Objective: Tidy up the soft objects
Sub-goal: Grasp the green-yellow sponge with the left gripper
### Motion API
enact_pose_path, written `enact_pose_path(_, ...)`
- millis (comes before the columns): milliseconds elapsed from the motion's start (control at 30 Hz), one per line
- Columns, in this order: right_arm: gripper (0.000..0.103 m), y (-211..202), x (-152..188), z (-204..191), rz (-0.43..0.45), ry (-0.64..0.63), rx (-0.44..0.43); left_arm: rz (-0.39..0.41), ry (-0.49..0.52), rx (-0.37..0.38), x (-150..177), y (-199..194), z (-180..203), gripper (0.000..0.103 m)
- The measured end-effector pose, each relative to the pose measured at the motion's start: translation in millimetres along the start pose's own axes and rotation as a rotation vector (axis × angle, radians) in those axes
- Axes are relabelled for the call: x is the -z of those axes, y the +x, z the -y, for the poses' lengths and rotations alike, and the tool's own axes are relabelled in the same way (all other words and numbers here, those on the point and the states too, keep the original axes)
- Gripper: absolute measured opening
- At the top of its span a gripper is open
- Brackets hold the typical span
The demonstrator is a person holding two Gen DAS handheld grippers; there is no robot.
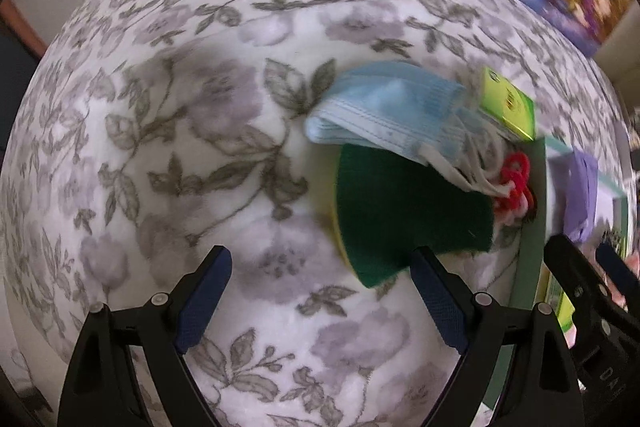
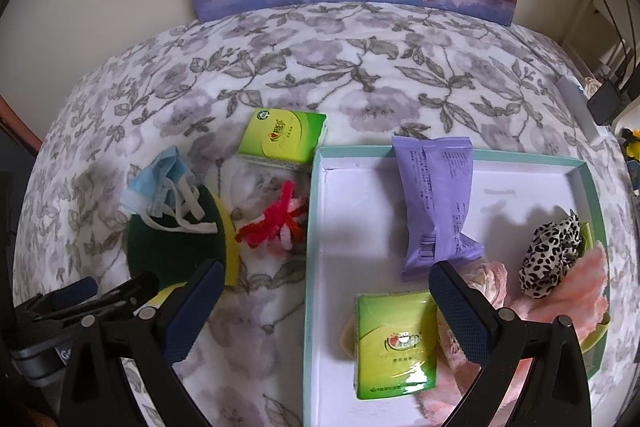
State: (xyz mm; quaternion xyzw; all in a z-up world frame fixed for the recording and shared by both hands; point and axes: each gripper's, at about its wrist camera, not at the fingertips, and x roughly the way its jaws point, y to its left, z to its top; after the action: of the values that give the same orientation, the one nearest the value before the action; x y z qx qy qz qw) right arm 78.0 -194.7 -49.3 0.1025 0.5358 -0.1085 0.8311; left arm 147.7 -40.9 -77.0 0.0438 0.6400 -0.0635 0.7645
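Where the mask point(image 1: 384, 115) overlaps the sponge point(image 1: 408, 219) (partly hidden), both grippers point(image 1: 320, 291) point(image 2: 324, 311) gape empty.

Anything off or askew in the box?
The purple packet sits askew: its top end rides over the box's far rim instead of lying flat inside. Nothing looks spilled or damaged.

Your left gripper point(image 1: 320, 291) points straight down, jaws spread wide with nothing between them. Your right gripper point(image 2: 326, 301) tilts steeply down just to its right, jaws wide and empty too.
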Motion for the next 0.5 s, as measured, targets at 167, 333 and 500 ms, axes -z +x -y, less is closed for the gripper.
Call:
enact_pose_path(167, 0.103, 3, 1, 6, -0.014, 0.010, 0.002, -0.011, 0.091, -0.027, 3, 6, 23, 0.078)
enact_pose_path(333, 0.103, 3, 1, 9, -0.020, 0.019, -0.009, -0.015, 0.097, 0.004, 1, 17, 28, 0.070)
enact_pose_path(500, 0.103, 5, 2, 11, -0.030, 0.028, -0.011, 0.029, 0.136, -0.011, -1, 16, 33, 0.069)
